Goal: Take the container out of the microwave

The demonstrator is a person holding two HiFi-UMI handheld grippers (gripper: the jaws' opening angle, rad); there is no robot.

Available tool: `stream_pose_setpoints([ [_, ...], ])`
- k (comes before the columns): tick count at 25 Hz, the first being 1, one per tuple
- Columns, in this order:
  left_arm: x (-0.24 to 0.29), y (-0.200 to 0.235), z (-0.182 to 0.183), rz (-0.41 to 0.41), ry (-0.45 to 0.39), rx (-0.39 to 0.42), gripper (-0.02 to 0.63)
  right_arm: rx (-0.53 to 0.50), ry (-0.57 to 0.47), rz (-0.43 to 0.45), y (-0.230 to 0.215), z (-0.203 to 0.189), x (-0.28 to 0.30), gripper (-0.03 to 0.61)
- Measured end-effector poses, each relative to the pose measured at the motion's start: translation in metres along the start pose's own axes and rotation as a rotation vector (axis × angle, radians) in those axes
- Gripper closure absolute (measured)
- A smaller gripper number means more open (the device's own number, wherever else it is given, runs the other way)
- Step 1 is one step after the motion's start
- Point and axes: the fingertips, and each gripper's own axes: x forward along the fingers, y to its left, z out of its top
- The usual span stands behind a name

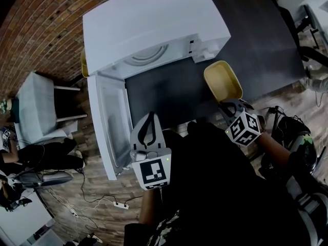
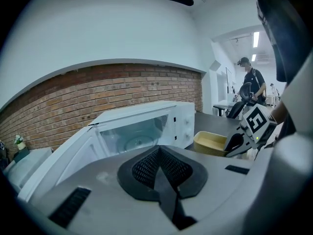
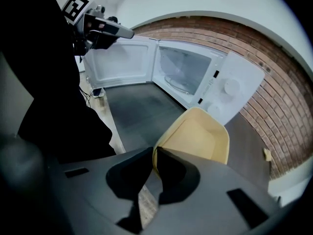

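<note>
The container (image 3: 198, 136), a shallow yellow tub, was already out of the microwave, at the near edge of the dark table (image 1: 169, 91). The right gripper (image 3: 153, 156) pinched its near rim, jaws closed onto the thin wall. Whether its base rested on the table or hung just above could not be told. The left gripper (image 2: 159, 153) hovered beside the open door (image 1: 107, 122), jaws together with nothing between them. Beyond stood the microwave (image 1: 154, 24), its cavity holding only the glass turntable (image 1: 148, 55).

The risk, as I judge it, lay in that one-sided grip. A tub held by one rim could tilt or slip free, and this close to the table's edge a slip could send it to the floor (image 1: 102, 188). Letting go before the base sat flat would do the same.

The right gripper view showed the rim caught between the jaws, which the head view hid behind the marker cube (image 1: 243, 128). The head view alone showed how near the edge the tub was. Only the left gripper view showed a person (image 2: 250, 80) far across the room.
</note>
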Motion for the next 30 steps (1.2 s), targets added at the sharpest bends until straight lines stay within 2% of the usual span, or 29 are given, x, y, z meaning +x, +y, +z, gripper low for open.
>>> stream_pose_setpoints([
  [4,0.006,-0.003,0.0,-0.01,-0.006,-0.003,0.607,0.049,0.059,-0.092,-0.039,-0.032,-0.026,0.495],
  [7,0.011,-0.009,0.005,-0.022,-0.024,-0.038,0.607,0.02,0.083,-0.158,-0.076,-0.033,-0.051,0.495],
  [9,0.013,-0.013,0.009,-0.03,-0.032,-0.05,0.607,0.014,0.069,-0.183,-0.098,-0.019,-0.07,0.495],
  [14,0.018,-0.016,0.014,-0.054,-0.039,-0.008,0.607,-0.021,0.041,-0.222,-0.143,0.024,-0.106,0.495],
  [19,0.018,-0.008,0.021,-0.026,-0.053,-0.043,0.607,-0.076,0.015,-0.236,-0.174,0.059,-0.121,0.495],
  [25,0.028,0.002,0.03,-0.002,-0.08,-0.032,0.607,-0.207,-0.014,-0.252,-0.188,0.109,-0.119,0.495],
  [30,0.031,0.013,0.038,0.017,-0.092,-0.026,0.607,-0.282,-0.045,-0.232,-0.184,0.144,-0.108,0.495],
])
